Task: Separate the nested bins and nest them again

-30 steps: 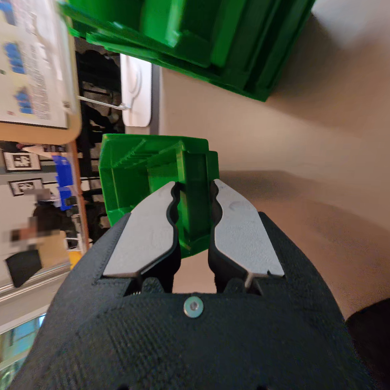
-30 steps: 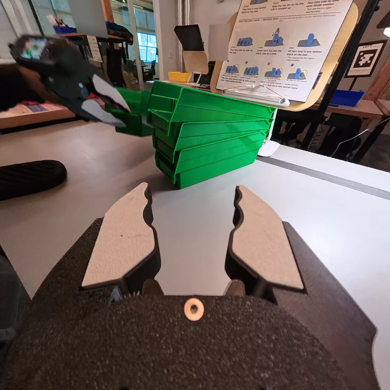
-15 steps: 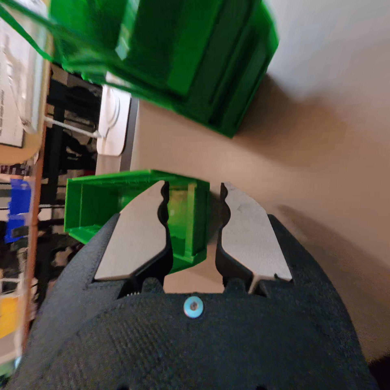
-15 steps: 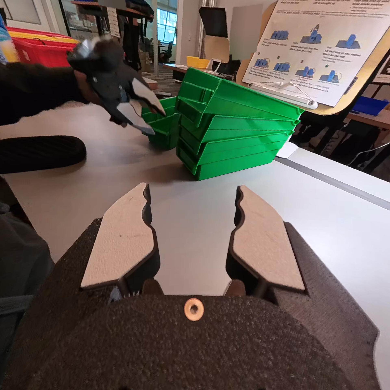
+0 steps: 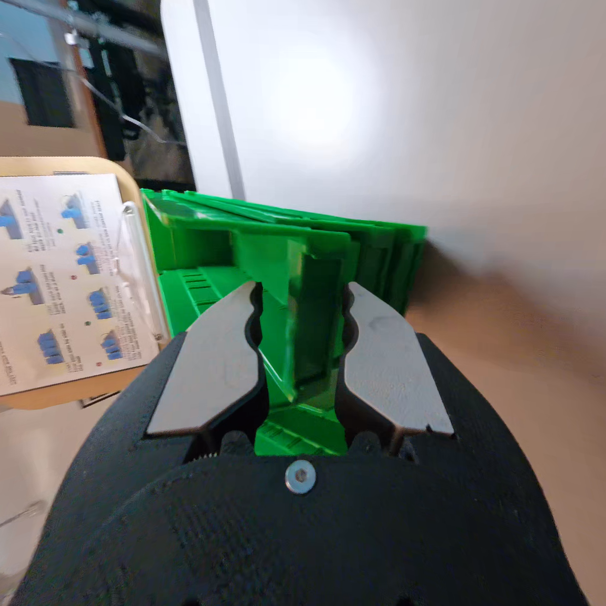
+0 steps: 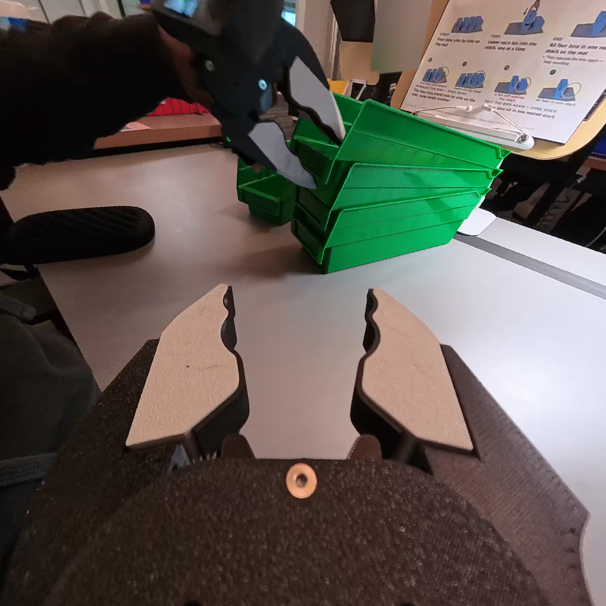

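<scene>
Left black two-finger gripper (image 5: 301, 314) is straddling the front lip of the top bin in the nested stack of green plastic bins (image 6: 393, 210), its jaws narrowed around that lip; whether they are pressing it is unclear. Right black gripper (image 6: 298, 314) is hovering spread wide and empty over the grey tabletop (image 6: 492, 328), the stack lying well ahead. One separate small green bin (image 6: 265, 196) is sitting just beside the stack.

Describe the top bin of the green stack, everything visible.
The top bin is bright green glossy plastic, long and open-topped with a lipped rim. It sits nested in the stack but tilted, its near end raised. The left gripper straddles that near front wall, one finger inside, one outside. Whether it is clamped is unclear.
</scene>
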The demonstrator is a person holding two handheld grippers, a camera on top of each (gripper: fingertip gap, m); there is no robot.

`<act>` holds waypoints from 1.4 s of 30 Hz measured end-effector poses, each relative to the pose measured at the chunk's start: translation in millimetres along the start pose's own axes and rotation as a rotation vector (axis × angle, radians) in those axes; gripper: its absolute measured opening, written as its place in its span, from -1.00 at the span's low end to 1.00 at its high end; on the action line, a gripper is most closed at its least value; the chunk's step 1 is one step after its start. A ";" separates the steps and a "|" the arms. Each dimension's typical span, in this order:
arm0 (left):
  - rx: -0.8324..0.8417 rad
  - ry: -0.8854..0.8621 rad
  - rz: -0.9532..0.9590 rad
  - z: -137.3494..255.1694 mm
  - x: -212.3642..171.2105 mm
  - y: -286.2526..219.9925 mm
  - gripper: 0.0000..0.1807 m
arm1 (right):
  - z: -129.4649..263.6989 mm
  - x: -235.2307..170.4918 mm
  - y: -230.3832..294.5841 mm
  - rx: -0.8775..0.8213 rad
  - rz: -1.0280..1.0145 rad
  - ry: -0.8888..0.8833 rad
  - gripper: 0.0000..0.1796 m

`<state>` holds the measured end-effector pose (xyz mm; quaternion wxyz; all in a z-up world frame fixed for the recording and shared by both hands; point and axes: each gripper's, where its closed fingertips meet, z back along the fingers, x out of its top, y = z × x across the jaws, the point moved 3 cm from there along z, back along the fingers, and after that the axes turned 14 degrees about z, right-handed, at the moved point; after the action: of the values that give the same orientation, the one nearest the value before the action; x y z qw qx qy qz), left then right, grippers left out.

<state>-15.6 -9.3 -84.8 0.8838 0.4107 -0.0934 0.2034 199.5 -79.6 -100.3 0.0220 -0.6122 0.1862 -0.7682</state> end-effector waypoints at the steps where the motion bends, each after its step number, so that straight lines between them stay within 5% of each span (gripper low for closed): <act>1: -0.015 0.023 -0.015 -6.4 1.6 -1.6 -0.52 | 1.3 -1.5 -1.3 -0.003 -0.007 -0.002 -0.15; 2: -0.043 0.038 0.012 -10.6 5.6 -4.8 -0.64 | 2.4 -3.5 -3.0 -0.005 -0.014 -0.004 -0.16; 11: -0.021 0.015 0.207 -40.6 67.1 -0.3 -0.64 | -2.1 -0.8 -6.1 0.030 -0.037 -0.029 -0.17; 20: 0.000 0.045 0.329 -27.0 48.8 -4.9 -0.64 | -6.4 -3.4 -4.0 0.056 -0.052 -0.029 -0.18; 29: 0.027 0.120 0.274 -33.0 61.4 -11.6 -0.64 | -9.6 6.5 2.3 0.062 -0.014 -0.034 -0.19; 42: 0.023 0.144 0.282 -26.3 25.4 2.5 -0.64 | -15.5 7.9 2.0 0.067 -0.006 -0.032 -0.20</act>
<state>6.1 19.5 -91.6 0.8462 0.3878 -0.0841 0.3555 182.5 -79.6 -96.3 0.0429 -0.6240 0.1582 -0.7641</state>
